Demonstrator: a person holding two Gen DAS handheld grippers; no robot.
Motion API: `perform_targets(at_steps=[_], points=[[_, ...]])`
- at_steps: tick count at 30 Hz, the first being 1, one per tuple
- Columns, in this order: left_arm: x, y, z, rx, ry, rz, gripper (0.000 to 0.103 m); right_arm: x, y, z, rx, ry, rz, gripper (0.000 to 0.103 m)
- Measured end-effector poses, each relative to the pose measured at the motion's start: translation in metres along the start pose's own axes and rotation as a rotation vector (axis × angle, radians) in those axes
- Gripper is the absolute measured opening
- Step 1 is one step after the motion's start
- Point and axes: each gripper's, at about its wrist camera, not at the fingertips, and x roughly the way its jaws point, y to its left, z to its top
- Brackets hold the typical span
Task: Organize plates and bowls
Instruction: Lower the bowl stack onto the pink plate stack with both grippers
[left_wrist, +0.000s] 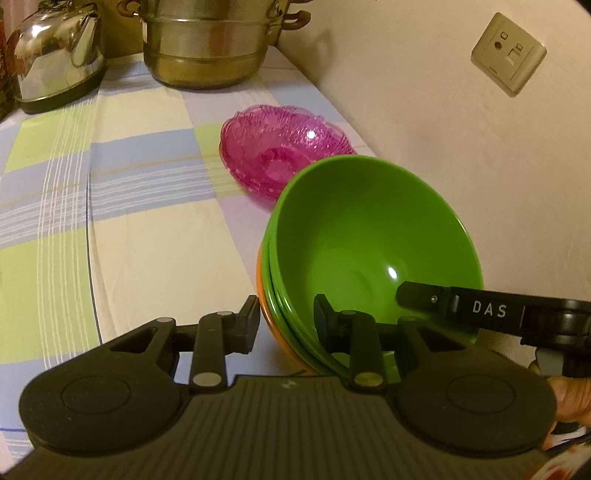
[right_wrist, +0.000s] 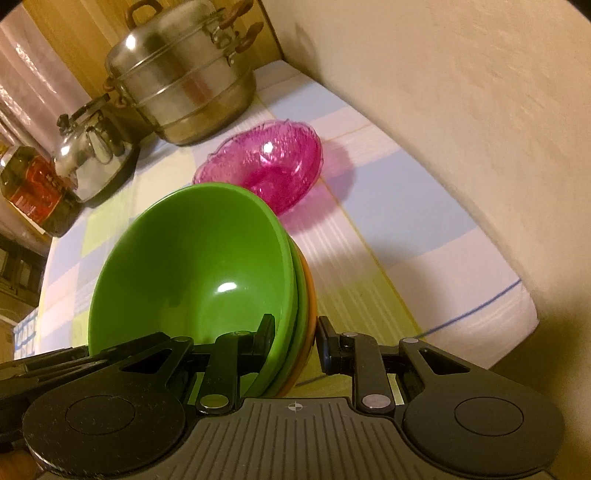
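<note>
A stack of nested bowls, green (left_wrist: 369, 236) on top and orange (left_wrist: 267, 317) at the bottom, is held tilted above the checked tablecloth. My left gripper (left_wrist: 286, 321) is shut on the stack's rim, one finger inside, one outside. My right gripper (right_wrist: 295, 341) is shut on the opposite rim of the same stack (right_wrist: 192, 266); its finger (left_wrist: 424, 295) shows inside the bowl in the left wrist view. A pink glass bowl (left_wrist: 280, 147) sits on the table beyond the stack; it also shows in the right wrist view (right_wrist: 269, 166).
A steel steamer pot (left_wrist: 210, 40) and a kettle (left_wrist: 55, 51) stand at the back of the table (left_wrist: 147, 166). A dark bottle with a red label (right_wrist: 33, 184) stands at the left. A wall (left_wrist: 443, 92) with a socket (left_wrist: 508, 51) runs along the right.
</note>
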Motion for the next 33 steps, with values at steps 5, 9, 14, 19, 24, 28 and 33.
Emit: perform_targets(at_steps=[5,9,14,19,24,28,33], points=[[0.000,-0.004,0.017,0.010,-0.010,0.001,0.028,-0.002,0.000,0.016,0.001,-0.009,0.009,0.024],[0.001,-0.007,0.034,0.016,-0.019,-0.002,0.028,-0.004,0.002,0.029,-0.003,-0.022,0.010,0.024],[0.001,-0.010,0.055,0.021,-0.037,-0.004,0.028,-0.004,0.004,0.052,-0.008,-0.041,0.012,0.024],[0.002,-0.011,0.077,0.024,-0.053,-0.004,0.028,-0.002,0.007,0.073,-0.019,-0.058,0.015,0.024],[0.010,-0.008,0.099,0.019,-0.057,-0.012,0.028,0.004,0.009,0.095,-0.021,-0.062,0.017,0.024],[0.021,-0.003,0.116,0.006,-0.049,-0.015,0.028,0.016,0.009,0.111,-0.013,-0.055,0.022,0.024],[0.036,0.004,0.137,0.002,-0.041,-0.007,0.028,0.036,0.009,0.131,-0.001,-0.039,0.030,0.024]])
